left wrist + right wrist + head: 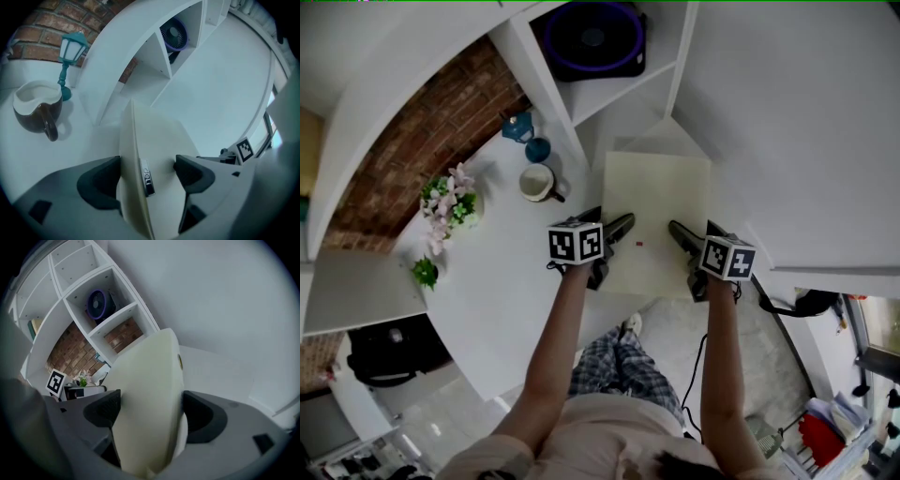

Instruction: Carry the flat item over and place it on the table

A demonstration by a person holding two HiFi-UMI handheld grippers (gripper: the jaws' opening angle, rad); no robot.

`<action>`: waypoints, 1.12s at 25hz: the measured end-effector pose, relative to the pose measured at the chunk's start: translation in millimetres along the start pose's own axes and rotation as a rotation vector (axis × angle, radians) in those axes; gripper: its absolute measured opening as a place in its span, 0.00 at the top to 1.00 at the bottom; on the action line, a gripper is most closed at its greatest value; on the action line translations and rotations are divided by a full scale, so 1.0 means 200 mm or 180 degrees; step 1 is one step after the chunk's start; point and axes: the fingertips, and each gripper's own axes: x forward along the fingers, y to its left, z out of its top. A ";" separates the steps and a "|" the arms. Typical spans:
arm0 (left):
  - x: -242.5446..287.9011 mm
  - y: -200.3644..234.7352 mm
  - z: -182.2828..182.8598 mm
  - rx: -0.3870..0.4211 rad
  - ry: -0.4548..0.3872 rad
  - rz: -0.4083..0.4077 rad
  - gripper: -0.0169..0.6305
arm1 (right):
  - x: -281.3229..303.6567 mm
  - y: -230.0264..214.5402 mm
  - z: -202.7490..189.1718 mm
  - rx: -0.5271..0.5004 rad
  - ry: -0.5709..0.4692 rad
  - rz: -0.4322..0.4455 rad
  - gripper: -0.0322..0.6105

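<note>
A flat cream panel [656, 197] lies level between my two grippers, beside the white table [506, 291] and in front of the shelf unit. My left gripper [614, 234] is shut on its near left edge, and my right gripper [680, 234] is shut on its near right edge. In the left gripper view the panel [159, 136] stands edge-on between the dark pads [101, 187], with a small metal logo plate on it. The right gripper view shows the panel [150, 376] filling the gap between the jaws. I cannot tell whether it rests on anything.
On the table stand a brown and white mug [539, 183], a teal lantern [520, 127], a pot of pink flowers [448, 202] and a small green plant [424, 272]. A purple-rimmed fan [592, 39] sits in the white shelf. A black bag [389, 352] lies on the floor.
</note>
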 end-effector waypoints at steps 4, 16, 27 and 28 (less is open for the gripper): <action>0.04 0.03 -0.04 -0.0068 0.0185 0.0042 0.43 | 0.04 -0.03 -0.04 0.0125 0.0181 -0.0042 0.29; 0.07 0.07 -0.09 -0.0184 0.0325 0.0062 0.42 | 0.07 -0.06 -0.08 0.0231 0.0313 -0.0065 0.28; 0.03 0.06 -0.06 -0.0170 0.0213 0.0053 0.42 | 0.03 -0.05 -0.07 0.0231 0.0157 0.0011 0.28; 0.02 0.05 -0.05 -0.0112 0.0222 0.0078 0.42 | 0.01 -0.05 -0.06 0.0196 0.0126 0.0000 0.28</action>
